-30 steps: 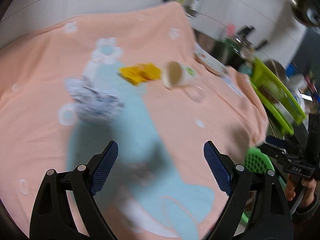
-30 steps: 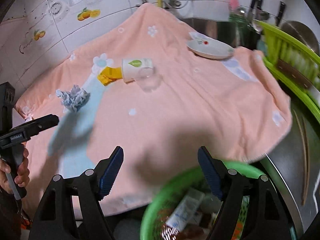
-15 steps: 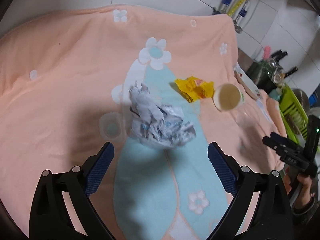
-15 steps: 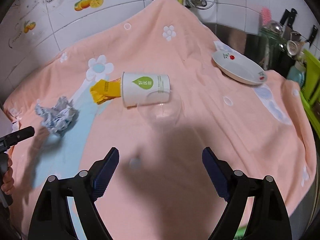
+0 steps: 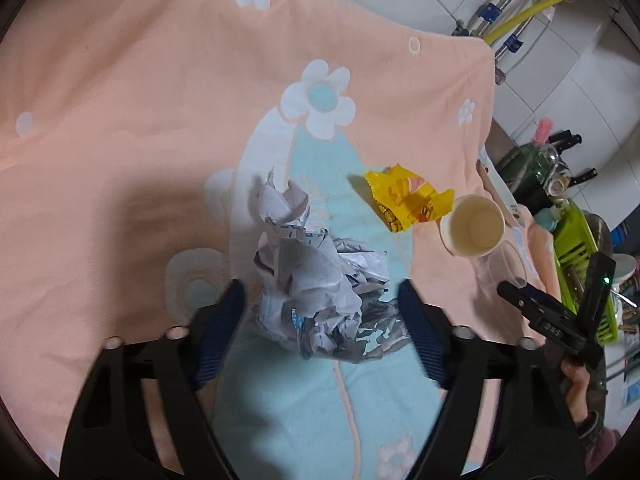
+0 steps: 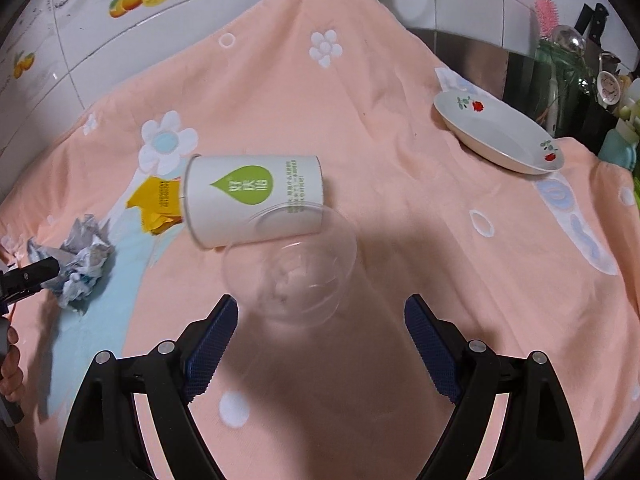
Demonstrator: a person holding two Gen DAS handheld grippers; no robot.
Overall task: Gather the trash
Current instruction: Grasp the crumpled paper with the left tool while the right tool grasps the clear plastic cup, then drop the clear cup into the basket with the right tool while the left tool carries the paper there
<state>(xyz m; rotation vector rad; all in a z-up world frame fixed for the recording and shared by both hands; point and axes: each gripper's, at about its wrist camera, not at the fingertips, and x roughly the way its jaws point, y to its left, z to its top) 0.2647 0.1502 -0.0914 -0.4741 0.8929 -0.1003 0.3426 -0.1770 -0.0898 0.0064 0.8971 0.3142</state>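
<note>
A crumpled grey-white paper wad [image 5: 316, 280] lies on the peach towel [image 5: 120, 100]; my left gripper [image 5: 320, 316] is open with the wad between its fingers. The wad also shows in the right wrist view [image 6: 80, 258]. A yellow wrapper [image 5: 408, 200] and a white paper cup [image 5: 472, 224] on its side lie beyond it. In the right wrist view the paper cup [image 6: 252, 196] touches a clear plastic cup [image 6: 292, 264], also on its side. My right gripper [image 6: 320, 344] is open, just short of the clear cup.
A white plate with red roses [image 6: 496, 136] sits at the towel's back right. A green dish rack [image 5: 580, 260], knives and bottles stand past the right edge. Tiled wall and pipes [image 5: 520, 12] run behind.
My left gripper has moved forward until the paper wad sits between its open fingers. My right gripper has swung from the green bin toward the clear cup.
</note>
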